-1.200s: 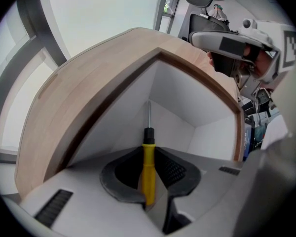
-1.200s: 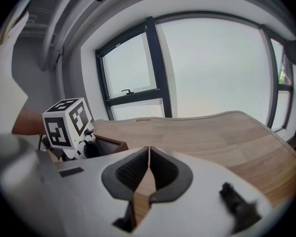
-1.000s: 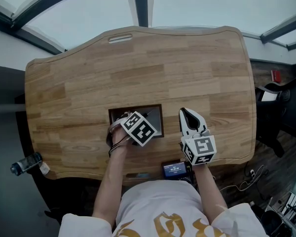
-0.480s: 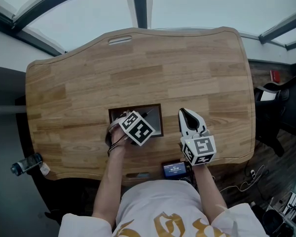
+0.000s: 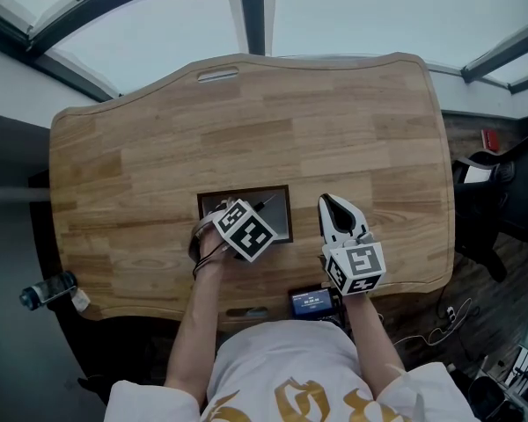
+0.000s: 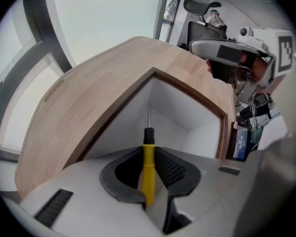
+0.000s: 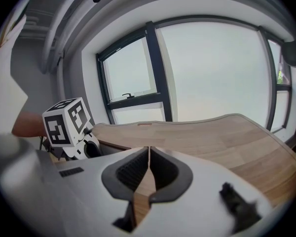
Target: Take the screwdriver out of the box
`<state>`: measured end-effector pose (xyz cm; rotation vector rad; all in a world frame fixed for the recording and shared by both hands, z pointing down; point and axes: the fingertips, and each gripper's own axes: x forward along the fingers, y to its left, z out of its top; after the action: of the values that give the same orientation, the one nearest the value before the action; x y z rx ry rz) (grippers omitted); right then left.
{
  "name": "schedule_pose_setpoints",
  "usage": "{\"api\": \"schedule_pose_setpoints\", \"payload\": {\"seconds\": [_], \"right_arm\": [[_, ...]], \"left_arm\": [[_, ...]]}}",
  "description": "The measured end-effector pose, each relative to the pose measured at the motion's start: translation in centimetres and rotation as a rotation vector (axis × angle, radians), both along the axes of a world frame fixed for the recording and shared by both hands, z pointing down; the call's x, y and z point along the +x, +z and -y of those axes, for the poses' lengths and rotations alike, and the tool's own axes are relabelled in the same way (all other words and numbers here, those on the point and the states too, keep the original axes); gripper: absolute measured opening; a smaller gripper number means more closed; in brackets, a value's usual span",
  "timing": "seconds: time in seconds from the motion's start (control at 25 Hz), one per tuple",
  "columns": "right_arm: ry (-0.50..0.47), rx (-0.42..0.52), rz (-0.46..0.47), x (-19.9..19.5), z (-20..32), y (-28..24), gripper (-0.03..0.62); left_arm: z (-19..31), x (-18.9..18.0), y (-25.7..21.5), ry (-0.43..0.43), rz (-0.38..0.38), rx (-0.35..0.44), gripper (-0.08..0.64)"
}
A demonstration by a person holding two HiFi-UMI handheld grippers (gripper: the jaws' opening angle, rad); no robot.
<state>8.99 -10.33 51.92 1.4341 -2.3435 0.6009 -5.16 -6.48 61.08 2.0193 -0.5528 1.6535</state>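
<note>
The open box [image 5: 277, 202] is sunk into the wooden table [image 5: 334, 121]; it has a brown rim and white inner walls [image 6: 177, 107]. My left gripper [image 6: 149, 154] points steeply down over it, shut on the yellow handle of the screwdriver [image 6: 148, 169]. The black collar and thin metal shaft [image 6: 149, 115] stick out ahead into the box. In the head view its marker cube [image 5: 246, 229] hides the jaws. My right gripper [image 5: 333, 200] rests just right of the box, shut with nothing held; its pads [image 7: 138, 169] meet.
A small device with a blue screen [image 5: 312, 302] sits at the table's near edge, between my arms. A slot handle [image 5: 218, 75] is cut near the far edge. An office chair [image 5: 502, 192] stands off the table's right side.
</note>
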Motion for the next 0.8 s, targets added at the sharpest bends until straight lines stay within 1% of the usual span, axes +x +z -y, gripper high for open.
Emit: {"api": "schedule_pose_setpoints", "payload": {"seconds": [0.4, 0.8], "right_arm": [[-0.01, 0.033, 0.001, -0.7, -0.9, -1.9, 0.034], [-0.018, 0.076, 0.0, -1.3, -2.4, -4.0, 0.034]], "left_arm": [[-0.1, 0.0, -1.9, -0.038, -0.066, 0.052, 0.08], [-0.6, 0.1, -4.0, -0.078, -0.128, 0.136, 0.08]]}}
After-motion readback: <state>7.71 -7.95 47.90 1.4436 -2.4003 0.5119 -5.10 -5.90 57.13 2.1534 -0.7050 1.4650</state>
